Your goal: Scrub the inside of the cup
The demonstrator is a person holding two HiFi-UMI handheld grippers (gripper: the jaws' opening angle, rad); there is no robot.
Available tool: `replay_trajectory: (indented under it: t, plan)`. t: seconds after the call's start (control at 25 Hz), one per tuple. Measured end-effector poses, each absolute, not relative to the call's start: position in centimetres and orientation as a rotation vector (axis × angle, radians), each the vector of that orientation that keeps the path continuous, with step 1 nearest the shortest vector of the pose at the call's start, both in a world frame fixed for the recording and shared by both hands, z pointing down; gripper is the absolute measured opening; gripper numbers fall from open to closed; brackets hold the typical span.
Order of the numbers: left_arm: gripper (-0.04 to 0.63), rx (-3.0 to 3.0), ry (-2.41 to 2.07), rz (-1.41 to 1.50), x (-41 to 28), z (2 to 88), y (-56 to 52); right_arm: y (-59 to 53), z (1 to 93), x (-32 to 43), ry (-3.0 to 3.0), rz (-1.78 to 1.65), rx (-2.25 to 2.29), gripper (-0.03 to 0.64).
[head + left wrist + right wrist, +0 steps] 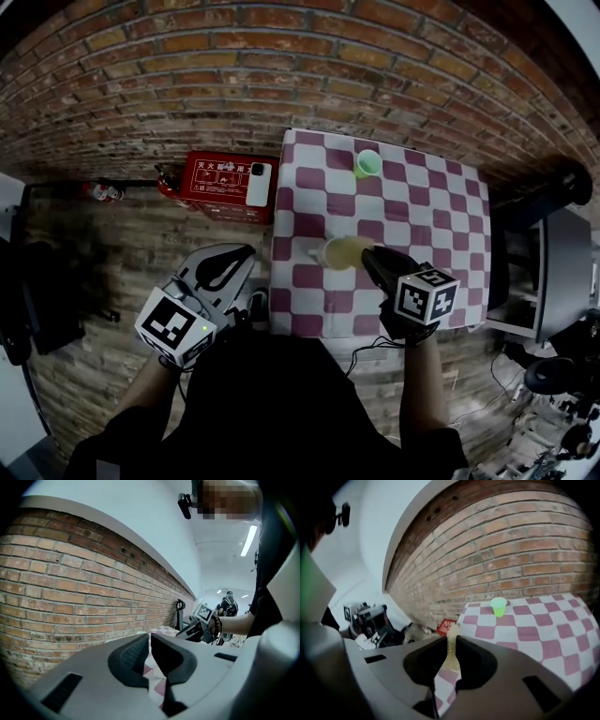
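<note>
A small green cup (367,164) stands upright near the far edge of the pink-and-white checkered table (441,216); the right gripper view shows the cup (498,606) ahead, well apart from the jaws. My right gripper (367,255) hovers over the table's middle, shut on a flat pale yellow sponge (342,253). In that gripper's view (451,638) the sponge (452,656) is seen edge-on, squeezed between the pads. My left gripper (246,255) is off the table's left side, above the brick floor, shut with nothing in it (150,638).
A red box (220,178) with a white phone (258,183) on it lies on the floor left of the table. Dark equipment (553,272) stands at the table's right. A brick wall (70,597) runs along the far side.
</note>
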State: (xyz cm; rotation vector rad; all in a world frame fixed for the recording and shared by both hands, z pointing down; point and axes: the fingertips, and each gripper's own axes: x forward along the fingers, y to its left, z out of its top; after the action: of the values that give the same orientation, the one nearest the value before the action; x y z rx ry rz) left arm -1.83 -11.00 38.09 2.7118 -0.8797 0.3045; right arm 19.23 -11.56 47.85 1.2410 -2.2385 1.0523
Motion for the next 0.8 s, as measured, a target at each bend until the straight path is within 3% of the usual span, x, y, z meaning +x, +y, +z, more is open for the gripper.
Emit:
replay_trajectory:
  t: [0.2,0.4,0.6,0.8]
  plan:
    - [0.028,2.708,-0.928,0.250,-2.6,37.3,-11.3,-11.1,53.7,15.9,-2.079,0.723,0.856,0.071]
    - [0.028,2.667,-0.962,0.311,-4.4,38.0,-10.4,-11.4,58.3,14.3,-1.985,0.617,0.561,0.071]
    - [0.028,2.638,-1.005,0.285,-5.5,38.1,-10.2,-10.9,59.1,14.3,-1.988,0.796,0.466,0.071]
    - [0.028,2.613,-1.010,0.324,-6.2,39.1,-10.2,-10.9,51.7,14.8,-2.240,1.036,0.478,0.071]
